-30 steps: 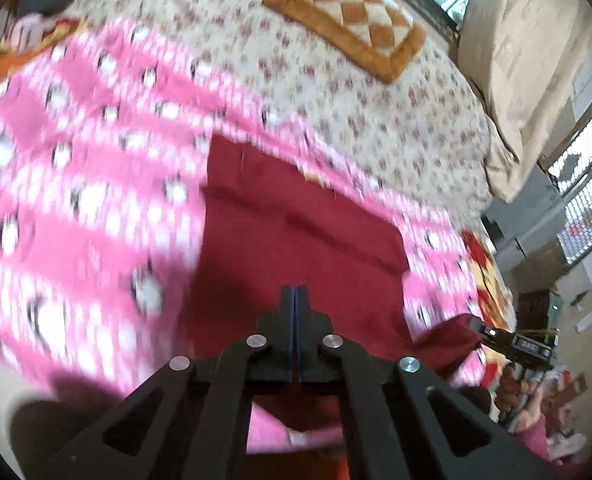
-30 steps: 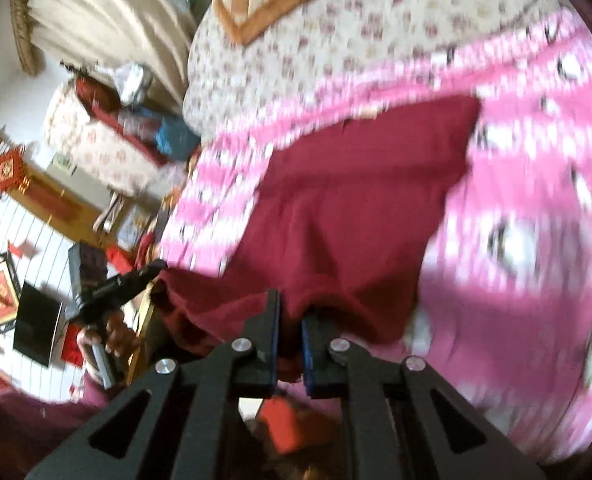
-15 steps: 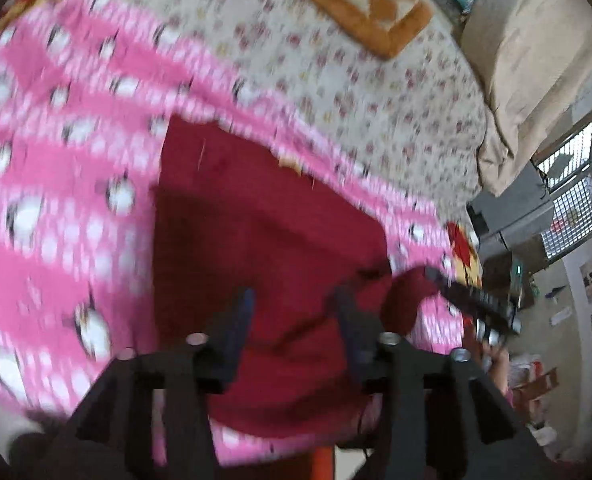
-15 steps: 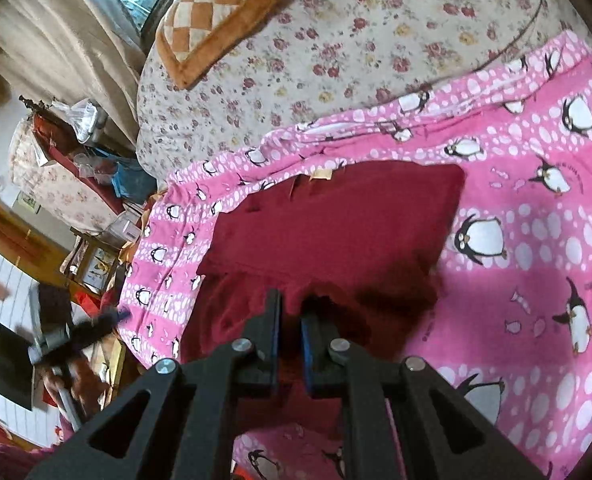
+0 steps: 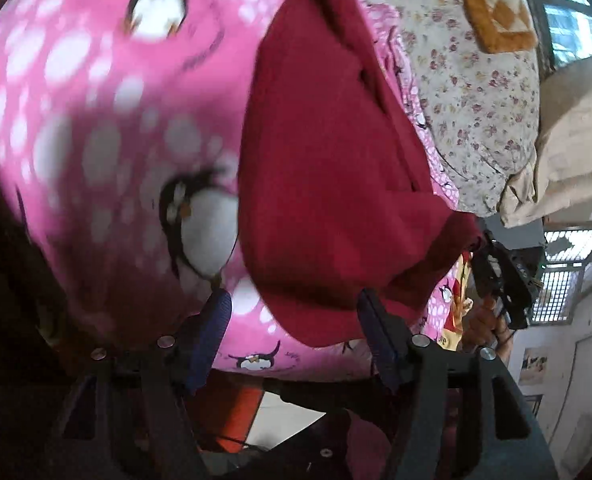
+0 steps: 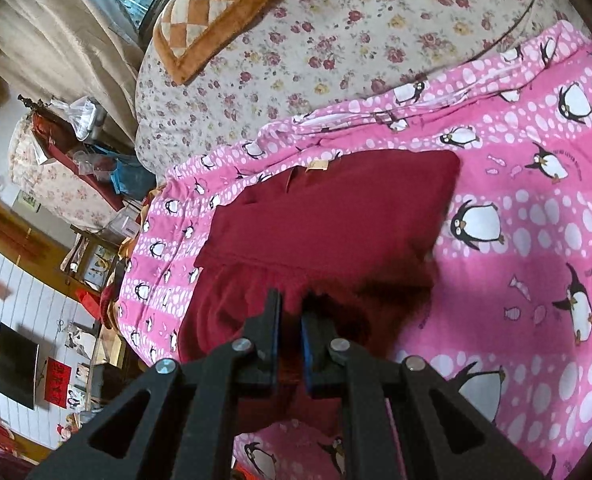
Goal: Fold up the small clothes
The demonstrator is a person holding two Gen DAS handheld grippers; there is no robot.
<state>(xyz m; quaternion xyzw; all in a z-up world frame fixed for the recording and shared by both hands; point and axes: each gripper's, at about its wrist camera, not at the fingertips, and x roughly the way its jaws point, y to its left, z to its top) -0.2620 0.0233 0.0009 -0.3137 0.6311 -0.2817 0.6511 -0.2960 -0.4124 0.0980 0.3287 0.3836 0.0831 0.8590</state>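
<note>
A dark red small garment (image 5: 327,168) lies on a pink penguin-print blanket (image 5: 96,100). My left gripper (image 5: 292,308) is open and empty, its blue-padded fingers standing apart at the garment's near edge. In the right wrist view the garment (image 6: 335,216) is partly folded, with its near part gathered. My right gripper (image 6: 290,308) is shut on that near edge of the red garment. In the left wrist view the right gripper (image 5: 499,276) shows at the right, holding a corner of the garment.
The blanket (image 6: 535,240) covers a bed with a floral sheet (image 6: 355,20) and an orange checked cushion (image 6: 212,16). Beige bedding (image 5: 575,140) lies at the far right. Cluttered furniture (image 6: 64,152) and floor lie beyond the bed's left edge.
My left gripper has opened, let go of the red garment and dropped low beside the blanket. My right gripper stays shut on the garment, which now lies flatter.
</note>
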